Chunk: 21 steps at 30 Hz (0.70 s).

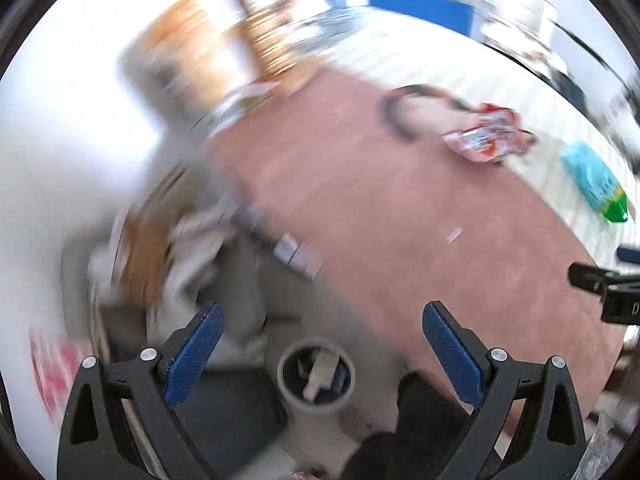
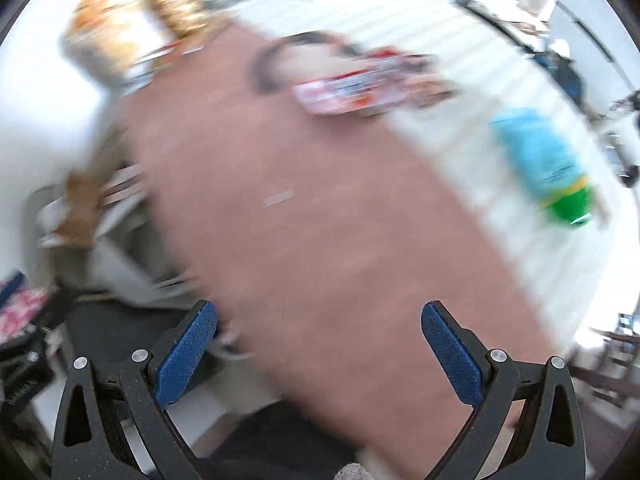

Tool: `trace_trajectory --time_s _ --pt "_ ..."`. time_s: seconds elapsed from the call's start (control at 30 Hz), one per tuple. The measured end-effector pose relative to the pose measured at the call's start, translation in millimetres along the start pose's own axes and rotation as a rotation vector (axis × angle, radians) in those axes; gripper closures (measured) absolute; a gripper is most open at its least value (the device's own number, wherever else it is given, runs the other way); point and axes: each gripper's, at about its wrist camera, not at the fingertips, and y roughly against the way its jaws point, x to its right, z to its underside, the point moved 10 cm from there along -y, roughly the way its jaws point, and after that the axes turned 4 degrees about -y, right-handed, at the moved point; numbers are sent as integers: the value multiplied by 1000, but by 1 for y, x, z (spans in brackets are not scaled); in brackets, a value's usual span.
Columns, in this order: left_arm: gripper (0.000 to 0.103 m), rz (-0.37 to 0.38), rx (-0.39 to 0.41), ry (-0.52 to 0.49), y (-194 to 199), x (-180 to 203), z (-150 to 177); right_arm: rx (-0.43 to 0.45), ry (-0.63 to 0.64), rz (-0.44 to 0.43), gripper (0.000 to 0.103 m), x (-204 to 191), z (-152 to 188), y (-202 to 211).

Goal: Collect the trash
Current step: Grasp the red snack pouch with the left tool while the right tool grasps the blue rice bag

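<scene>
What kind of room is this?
Probably a lived-in room at home or an office: a brown table with a crumpled red-and-white wrapper, a blue-and-green packet nearby, and a small bin below.

No text, brand, number or sign can be read in either view, since motion blur smears every printed face. The red-and-white wrapper (image 2: pixel 368 84) far ahead of the jaws on the brown surface (image 2: pixel 320 240) carries print that is only streaks, and the blue-and-green packet (image 2: pixel 548 164) ahead and to the right of the jaws shows dark marks that may be lettering but cannot be made out.
</scene>
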Motion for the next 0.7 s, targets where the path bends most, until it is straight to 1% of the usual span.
trace_trajectory --time_s 0.03,0.1,0.13,0.17,0.23,0.33,0.37,0.43,0.5,0.53,0.57,0.6,0.7 --pt "1 4 10 -73 -10 28 -33 -10 -14 46 0 33 -19 -4" --pt "1 15 12 -154 -24 61 -71 -29 -31 98 0 77 -44 -11" --pt "2 31 6 -212 -37 89 -97 -47 -36 135 0 105 -59 -17" --pt "1 36 2 -238 -44 101 -110 -57 -37 155 0 121 -68 -19" --pt "1 32 -12 -310 -69 137 -144 -102 -36 216 0 166 -91 -35" --pt "1 15 -35 -379 -98 177 -181 -159 -25 260 0 208 -113 -58" --pt "1 12 -48 -399 -108 190 -189 -179 -18 281 0 223 -121 -68" --pt "1 13 -66 -426 -120 208 -195 -213 22 319 0 245 -134 -87" --pt "1 14 -81 -456 -132 222 -202 -270 57 346 0 261 -142 -114" --pt "1 16 -91 -470 -137 227 -206 -291 65 344 0 266 -143 -123" --pt "1 16 -99 -481 -141 230 -207 -312 75 321 0 269 -146 -133" --pt "1 16 -109 -495 -146 232 -209 -315 71 307 0 271 -149 -137" --pt "1 30 -136 -523 -158 229 -210 -287 25 259 0 273 -157 -138"
